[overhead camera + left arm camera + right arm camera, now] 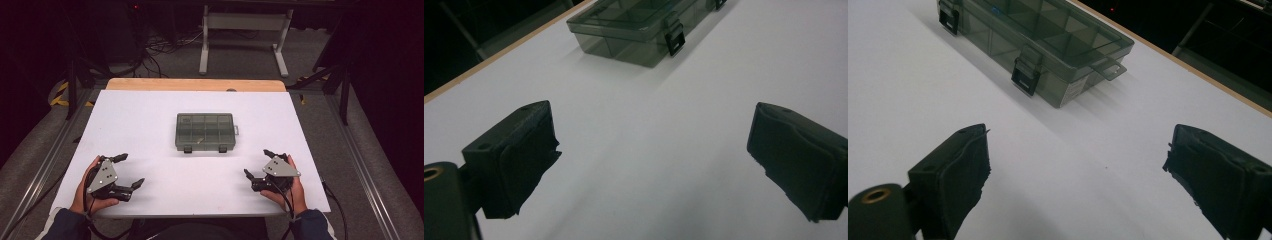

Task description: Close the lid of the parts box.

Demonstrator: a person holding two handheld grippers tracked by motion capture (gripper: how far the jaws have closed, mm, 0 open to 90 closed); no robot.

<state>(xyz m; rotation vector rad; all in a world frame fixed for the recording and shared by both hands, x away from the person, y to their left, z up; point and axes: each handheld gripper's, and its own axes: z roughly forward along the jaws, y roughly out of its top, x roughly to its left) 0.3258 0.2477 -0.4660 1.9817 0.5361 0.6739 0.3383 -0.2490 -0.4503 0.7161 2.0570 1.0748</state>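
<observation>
A smoky grey transparent compartment box point(205, 131) lies shut in the middle of the white table top point(150, 115), its two black latches facing me. The same box point(634, 27) shows at the top of the left gripper view, and the box point(1038, 45) sits at the upper left of the right gripper view, with a small tab handle on its end. My left gripper point(129, 171) rests at the near left of the table, open and empty. My right gripper point(257, 162) rests at the near right, also open and empty. Both stay well short of the box.
A wooden strip point(195, 84) runs along the table's far edge. Beyond it stand a white metal frame point(242, 35) and tangled cables point(160, 47) on grey carpet. Metal rails point(360, 170) flank the table. Bare white surface lies between the grippers and the box.
</observation>
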